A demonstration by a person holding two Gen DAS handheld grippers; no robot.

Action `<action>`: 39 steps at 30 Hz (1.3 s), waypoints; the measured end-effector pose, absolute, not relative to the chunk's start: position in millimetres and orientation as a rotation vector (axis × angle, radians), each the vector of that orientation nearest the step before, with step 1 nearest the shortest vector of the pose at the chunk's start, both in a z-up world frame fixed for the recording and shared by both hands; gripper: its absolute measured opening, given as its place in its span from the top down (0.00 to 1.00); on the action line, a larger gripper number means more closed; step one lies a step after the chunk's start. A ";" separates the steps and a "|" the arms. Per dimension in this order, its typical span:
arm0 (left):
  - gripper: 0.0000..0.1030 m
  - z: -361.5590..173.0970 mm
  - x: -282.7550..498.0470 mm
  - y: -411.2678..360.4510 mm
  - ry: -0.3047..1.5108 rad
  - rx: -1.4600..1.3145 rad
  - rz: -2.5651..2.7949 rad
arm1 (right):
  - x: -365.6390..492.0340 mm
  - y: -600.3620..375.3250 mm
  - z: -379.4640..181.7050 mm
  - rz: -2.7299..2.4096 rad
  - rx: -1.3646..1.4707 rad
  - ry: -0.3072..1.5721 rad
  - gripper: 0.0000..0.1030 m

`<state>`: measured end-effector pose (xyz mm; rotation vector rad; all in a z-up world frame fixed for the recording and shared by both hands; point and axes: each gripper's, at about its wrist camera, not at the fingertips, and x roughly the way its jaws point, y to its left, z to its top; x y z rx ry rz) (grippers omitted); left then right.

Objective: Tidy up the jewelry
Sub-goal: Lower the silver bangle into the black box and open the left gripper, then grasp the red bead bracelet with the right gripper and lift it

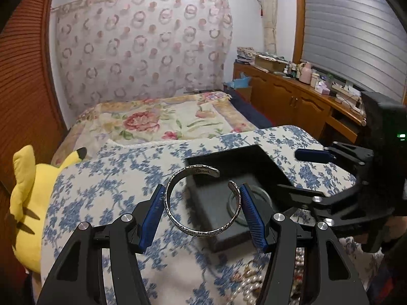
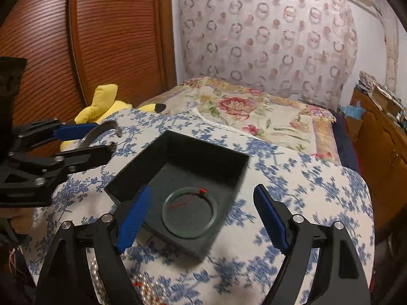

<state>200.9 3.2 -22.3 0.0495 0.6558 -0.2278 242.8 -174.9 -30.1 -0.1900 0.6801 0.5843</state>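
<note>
My left gripper (image 1: 201, 198) is shut on a silver open cuff bracelet (image 1: 193, 226), held between its blue pads above the near left edge of a black open box (image 1: 229, 155). The box (image 2: 193, 150) sits on a blue-flowered cloth and holds a pale green bangle (image 2: 189, 212) with a red thread. My right gripper (image 2: 201, 203) is open and empty, its fingers on either side of the box's near corner. The left gripper with the cuff (image 2: 101, 129) shows at the left of the right wrist view. The right gripper (image 1: 302, 170) shows at the right of the left wrist view.
Pearl strands and gold pieces (image 1: 251, 282) lie on the cloth near me, also seen in the right wrist view (image 2: 147, 289). A yellow plush toy (image 1: 28, 193) sits at the left. A flowered bed (image 1: 168, 119) lies behind. A wooden cabinet (image 1: 300, 96) stands to the right.
</note>
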 end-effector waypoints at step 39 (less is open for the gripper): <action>0.18 -52.7 97.8 12.3 0.663 0.027 -0.240 | 120.3 -210.7 -68.0 0.670 -0.162 0.728 0.58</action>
